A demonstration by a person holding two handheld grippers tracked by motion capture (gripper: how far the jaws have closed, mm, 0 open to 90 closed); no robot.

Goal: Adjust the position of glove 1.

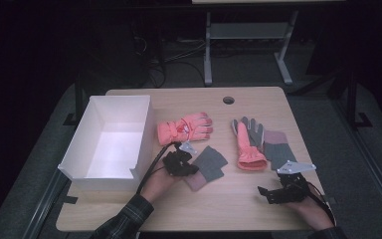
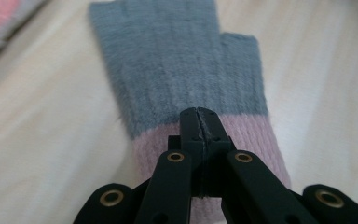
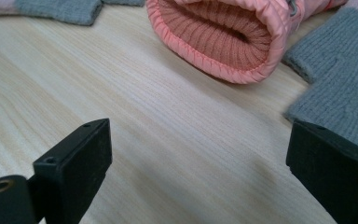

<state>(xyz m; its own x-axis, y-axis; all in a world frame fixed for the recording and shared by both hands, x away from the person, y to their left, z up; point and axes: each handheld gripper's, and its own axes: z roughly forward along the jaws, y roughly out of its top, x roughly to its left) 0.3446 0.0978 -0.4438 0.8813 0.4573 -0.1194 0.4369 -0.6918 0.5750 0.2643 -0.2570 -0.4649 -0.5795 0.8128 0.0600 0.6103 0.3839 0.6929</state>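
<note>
A grey knit mitt with a pink cuff (image 1: 210, 163) lies flat at the table's middle. My left gripper (image 1: 188, 168) sits at its cuff end. In the left gripper view the jaws of that gripper (image 2: 199, 116) are shut, tips pressed on the mitt (image 2: 177, 60) where grey meets pink. My right gripper (image 1: 267, 195) hovers low at the front right, open wide. In the right gripper view this gripper (image 3: 200, 140) faces the open cuff of a coral glove (image 3: 214, 37), with a second grey mitt (image 3: 340, 84) beside its right jaw.
A white open box (image 1: 99, 172) stands at the left. A coral glove (image 1: 185, 127) lies beside it, another coral-and-grey glove (image 1: 248, 144) to the right, next to the second grey-and-pink mitt (image 1: 278, 149). A cable hole (image 1: 228, 100) is near the far edge.
</note>
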